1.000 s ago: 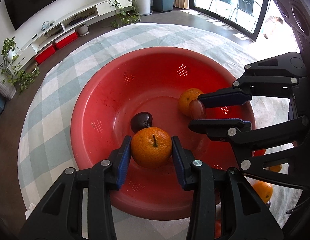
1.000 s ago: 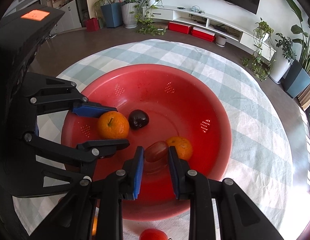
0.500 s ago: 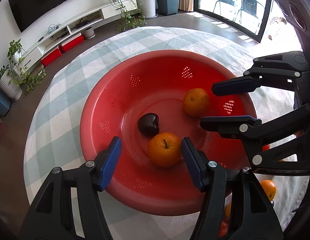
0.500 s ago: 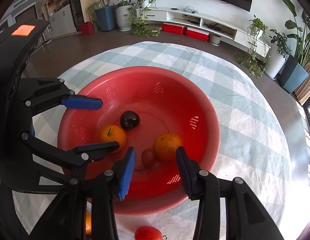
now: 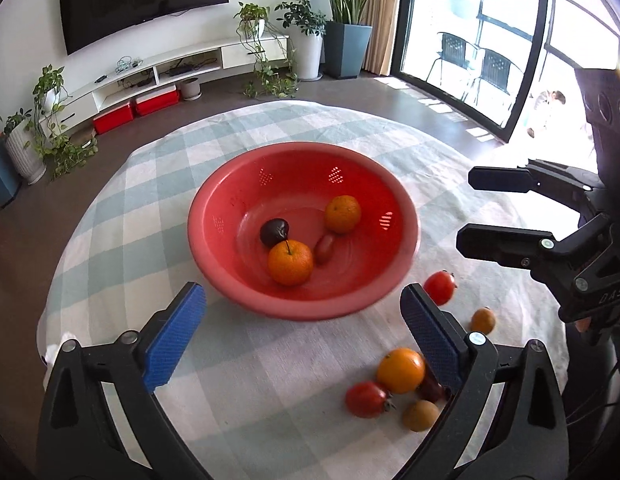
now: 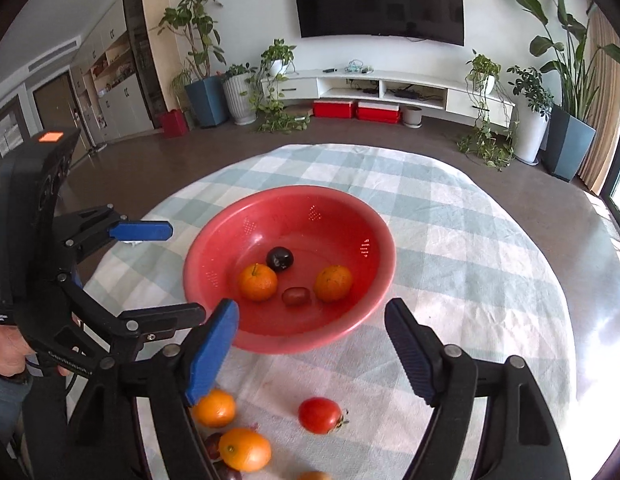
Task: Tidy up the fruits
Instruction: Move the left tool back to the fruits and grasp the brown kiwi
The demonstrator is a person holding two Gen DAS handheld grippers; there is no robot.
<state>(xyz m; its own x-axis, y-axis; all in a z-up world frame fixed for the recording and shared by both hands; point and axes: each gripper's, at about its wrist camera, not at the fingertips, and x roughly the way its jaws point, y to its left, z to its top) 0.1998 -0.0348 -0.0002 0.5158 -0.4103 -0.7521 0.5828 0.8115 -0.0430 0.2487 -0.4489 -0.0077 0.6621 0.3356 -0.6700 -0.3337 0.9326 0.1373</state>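
Bowl (image 5: 230, 272), red and perforated, holds 4 fruits.

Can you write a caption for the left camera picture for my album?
Open left tongs hover before a round red plastic colander bowl holding four fruits, with six more fruits on the checked tablecloth.

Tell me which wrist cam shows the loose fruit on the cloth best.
Left wrist view: six loose pieces lie spread right of the red bowl, with only a dark one partly behind a blue finger. In the right wrist view the same group sits at the bottom edge, partly cut off and hidden by fingers.
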